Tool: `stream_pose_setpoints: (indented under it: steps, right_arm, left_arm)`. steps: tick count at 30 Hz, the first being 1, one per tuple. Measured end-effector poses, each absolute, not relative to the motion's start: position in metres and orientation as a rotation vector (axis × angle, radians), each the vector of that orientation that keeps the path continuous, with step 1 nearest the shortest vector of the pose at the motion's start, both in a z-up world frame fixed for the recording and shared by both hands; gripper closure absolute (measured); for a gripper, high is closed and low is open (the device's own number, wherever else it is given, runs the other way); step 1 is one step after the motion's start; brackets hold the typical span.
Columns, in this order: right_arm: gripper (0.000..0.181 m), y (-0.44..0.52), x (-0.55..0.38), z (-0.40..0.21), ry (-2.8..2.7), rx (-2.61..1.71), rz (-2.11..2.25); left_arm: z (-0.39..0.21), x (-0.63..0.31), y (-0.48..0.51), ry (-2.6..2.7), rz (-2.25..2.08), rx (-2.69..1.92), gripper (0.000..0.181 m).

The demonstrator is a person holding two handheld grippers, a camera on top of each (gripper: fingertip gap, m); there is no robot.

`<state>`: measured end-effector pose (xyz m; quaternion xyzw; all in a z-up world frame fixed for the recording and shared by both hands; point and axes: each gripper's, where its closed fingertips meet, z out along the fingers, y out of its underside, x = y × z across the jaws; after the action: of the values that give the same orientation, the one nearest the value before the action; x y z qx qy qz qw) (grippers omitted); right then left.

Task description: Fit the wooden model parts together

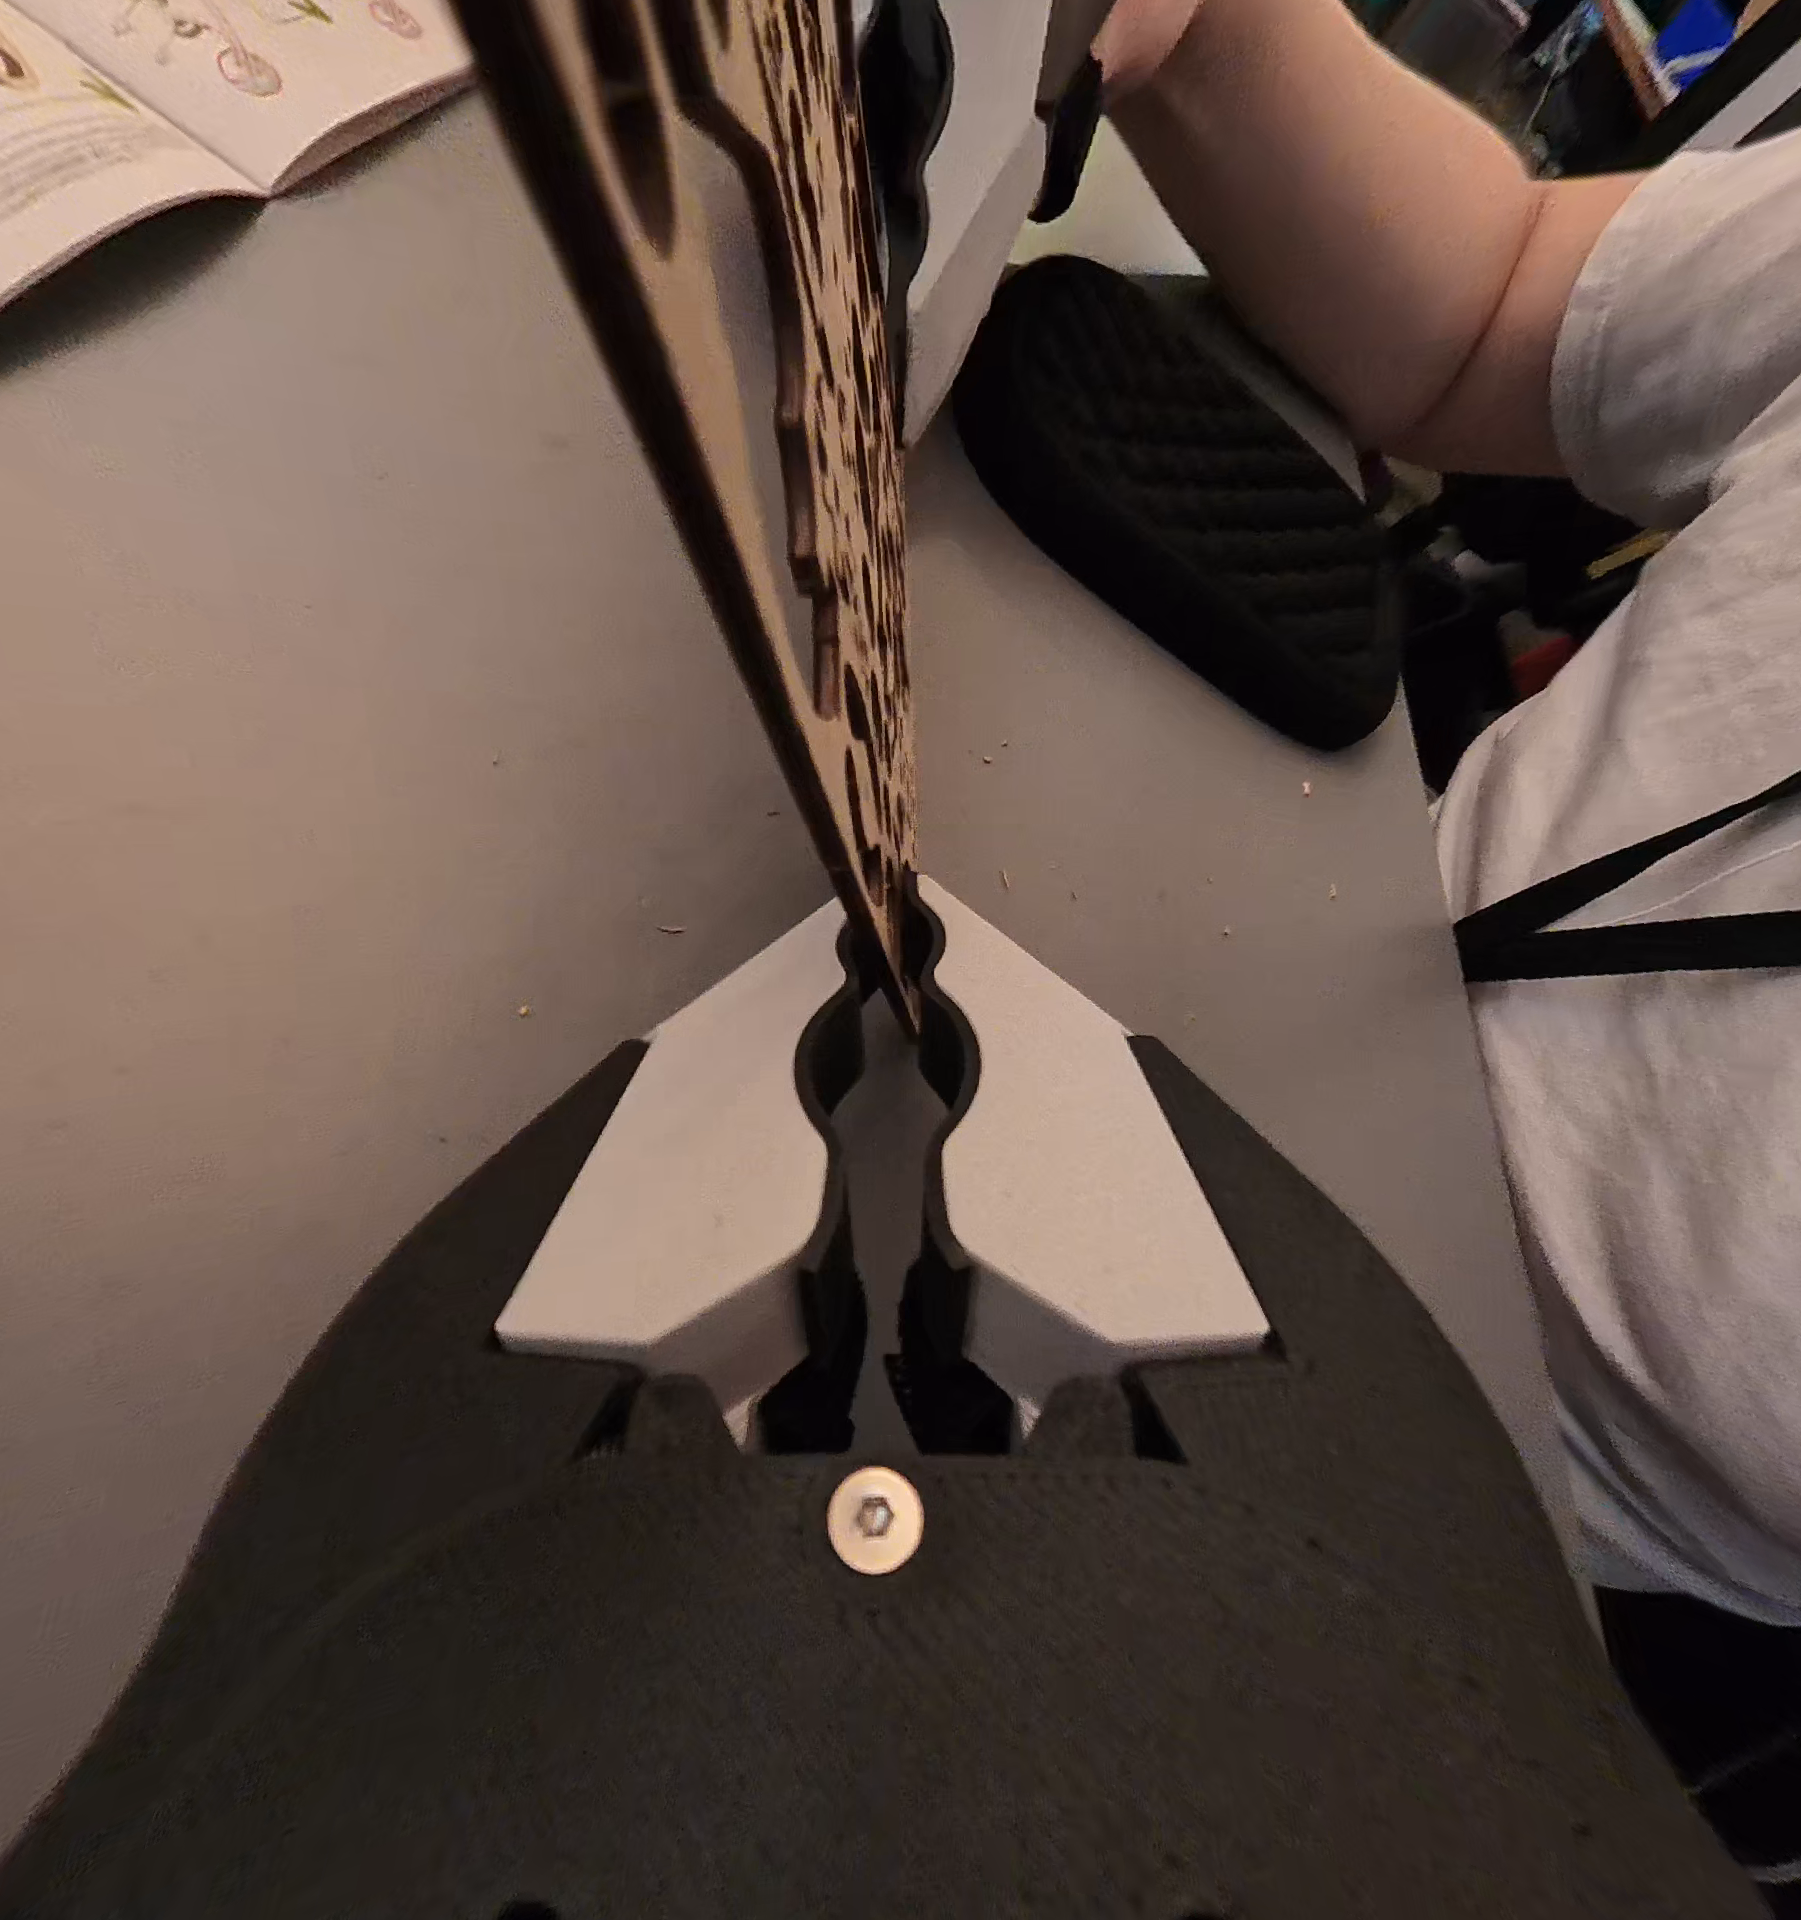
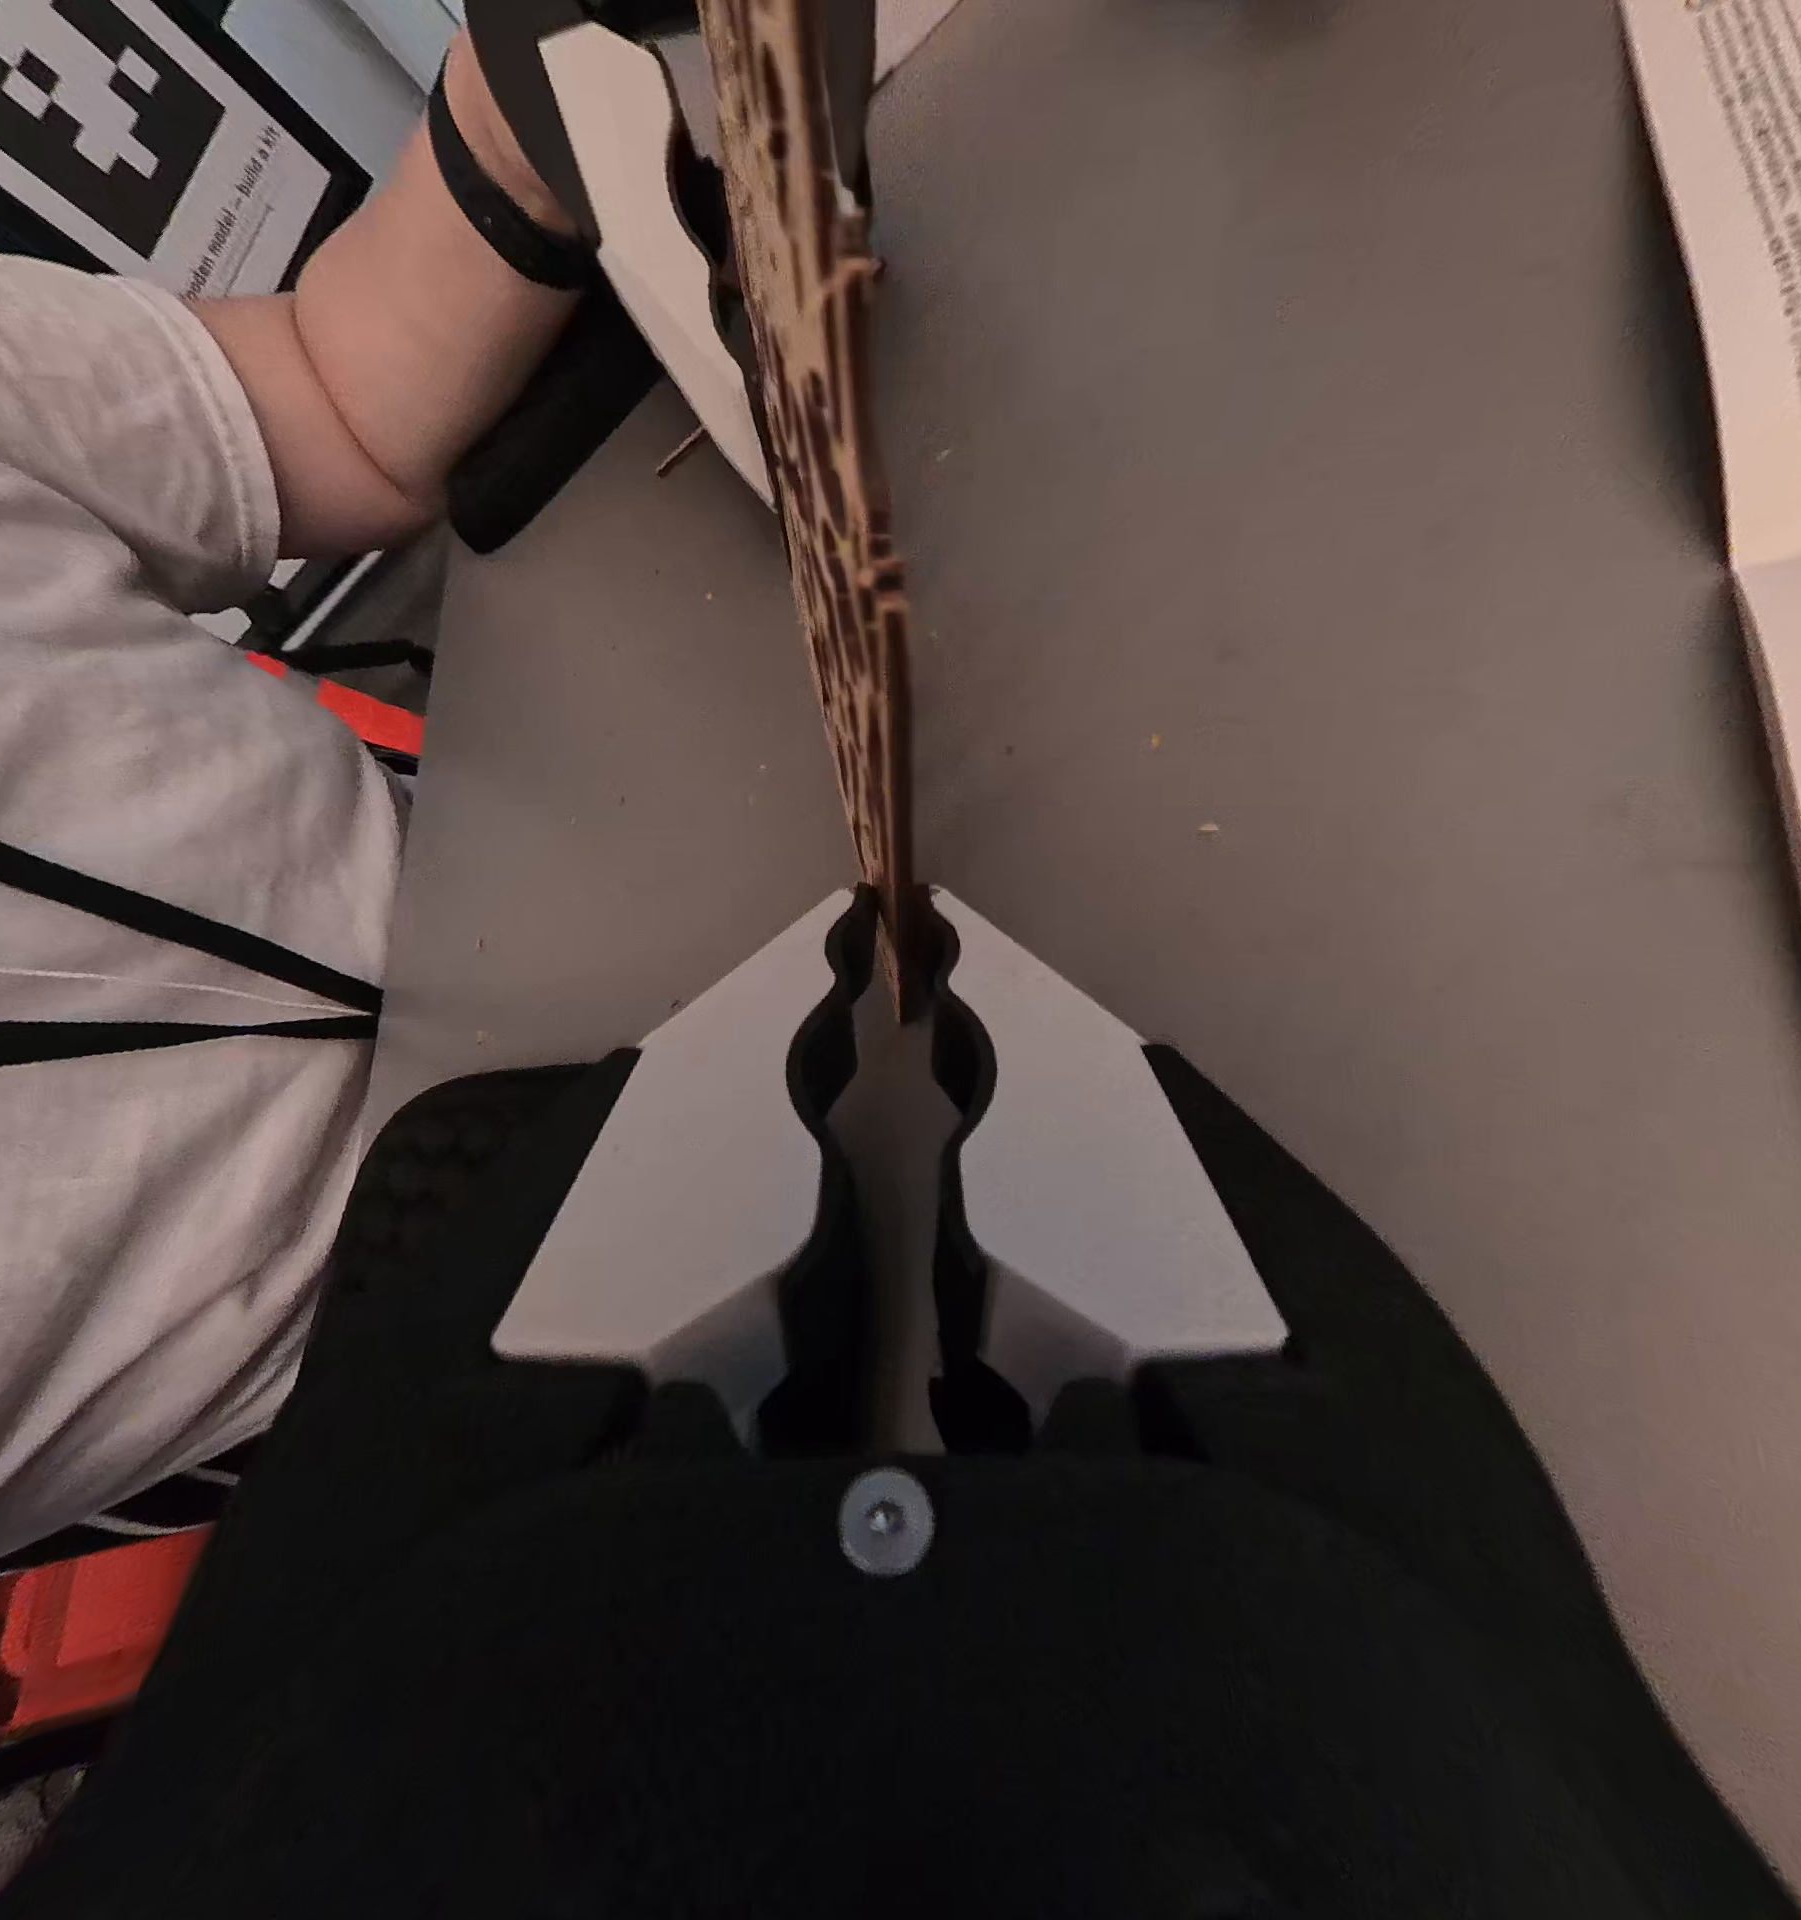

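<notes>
A thin laser-cut wooden sheet (image 1: 865,582) with dark burnt cut-outs stands on edge above the grey table. My left gripper (image 1: 891,951) is shut on one end of it. My right gripper (image 2: 894,951) is shut on the other end of the same sheet (image 2: 854,582). Each view shows the sheet running away from the fingertips towards the other gripper, whose white fingers (image 1: 969,260) appear at the top of the left wrist view and again at the top of the right wrist view (image 2: 657,239). The sheet's flat faces are seen only at a steep angle.
An open instruction booklet (image 1: 96,135) lies on the grey table (image 1: 356,675); it also shows in the right wrist view (image 2: 1769,312). A person in a white shirt (image 1: 1706,1039) sits at the table edge. Small wood crumbs dot the tabletop. A black-and-white marker card (image 2: 96,114) sits beyond the arm. The left gripper's tips are roughly 12 cm from the right gripper's.
</notes>
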<state>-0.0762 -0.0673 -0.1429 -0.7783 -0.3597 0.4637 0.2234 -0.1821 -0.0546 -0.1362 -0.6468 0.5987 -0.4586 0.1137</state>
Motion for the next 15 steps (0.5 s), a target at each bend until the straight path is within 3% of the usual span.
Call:
stream_pose_setpoints:
  steps: [15]
  right_arm:
    - [0.174,-0.0619,-0.0742,-0.1491,-0.848,-2.292,1.276]
  left_arm:
    - [-0.1419,-0.1823,-0.0532,1.708,-1.423,-1.971,0.179]
